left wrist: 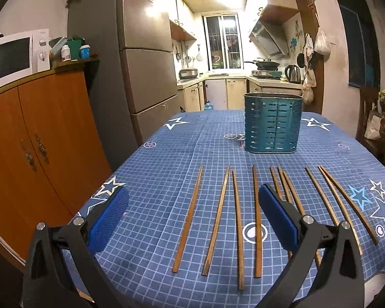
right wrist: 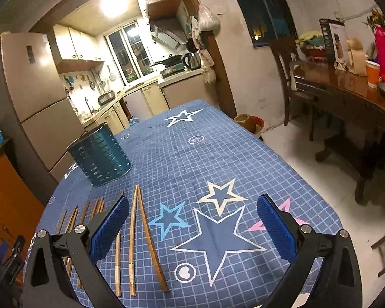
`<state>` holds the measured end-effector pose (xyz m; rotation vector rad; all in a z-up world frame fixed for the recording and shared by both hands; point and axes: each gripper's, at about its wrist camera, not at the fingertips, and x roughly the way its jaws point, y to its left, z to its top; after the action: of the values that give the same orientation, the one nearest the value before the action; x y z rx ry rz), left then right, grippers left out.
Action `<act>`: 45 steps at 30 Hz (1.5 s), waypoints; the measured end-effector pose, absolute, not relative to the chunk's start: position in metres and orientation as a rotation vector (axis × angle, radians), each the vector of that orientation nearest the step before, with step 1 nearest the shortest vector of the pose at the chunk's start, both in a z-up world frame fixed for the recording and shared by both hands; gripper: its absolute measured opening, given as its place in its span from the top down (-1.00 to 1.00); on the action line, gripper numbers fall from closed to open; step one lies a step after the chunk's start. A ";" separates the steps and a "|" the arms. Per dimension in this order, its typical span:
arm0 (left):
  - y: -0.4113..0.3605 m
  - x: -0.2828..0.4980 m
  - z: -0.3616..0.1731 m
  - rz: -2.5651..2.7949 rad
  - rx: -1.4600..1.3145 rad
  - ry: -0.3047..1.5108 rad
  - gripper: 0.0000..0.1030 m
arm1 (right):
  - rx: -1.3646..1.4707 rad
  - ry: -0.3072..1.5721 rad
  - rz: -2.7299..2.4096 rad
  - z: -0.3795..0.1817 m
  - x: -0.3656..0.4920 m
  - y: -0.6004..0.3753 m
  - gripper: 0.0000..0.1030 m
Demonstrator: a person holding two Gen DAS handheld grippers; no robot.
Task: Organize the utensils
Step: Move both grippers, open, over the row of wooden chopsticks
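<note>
While both grippers are hovering above the tabletop (left wrist: pixel 166 154), which is wearing a blue checked cloth printed with stars, neither is holding anything. The left gripper (left wrist: pixel 192 218) is keeping its blue-padded fingers (left wrist: pixel 107 220) spread wide over the left part of a row of wooden chopsticks (left wrist: pixel 188 220). These chopsticks are lying flat on the cloth, roughly side by side and running away from the camera, some touching at their far tips and others apart. The right finger of this gripper is covering part of the middle ones.

Beyond the row, a teal perforated utensil holder (left wrist: pixel 273 124) is standing upright on the cloth, well apart from the chopstick tips.

In the right wrist view, the right gripper (right wrist: pixel 192 225) is also showing its fingers (right wrist: pixel 276 231) spread wide, hanging over the large star prints to the right of the row. Its left finger is sitting just beside the two rightmost chopsticks (right wrist: pixel 133 238), which are meeting at their far ends. The utensil holder (right wrist: pixel 101 154) is appearing at the far left of this view, beyond the chopsticks.

A refrigerator (left wrist: pixel 146 64) and a microwave (left wrist: pixel 15 54) on an orange cabinet (left wrist: pixel 38 141) are standing left of the tabletop.
</note>
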<state>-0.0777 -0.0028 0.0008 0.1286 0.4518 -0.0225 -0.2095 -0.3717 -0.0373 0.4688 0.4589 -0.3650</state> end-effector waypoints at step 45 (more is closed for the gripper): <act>0.082 -0.081 -0.069 -0.343 0.261 0.661 -0.20 | -0.023 0.453 -0.260 -0.054 -0.252 -0.314 -0.62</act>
<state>-0.0813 0.0817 -0.0688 0.2614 0.6610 -0.3429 -0.2518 -0.3137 -0.0543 -0.0232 0.4533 -0.2601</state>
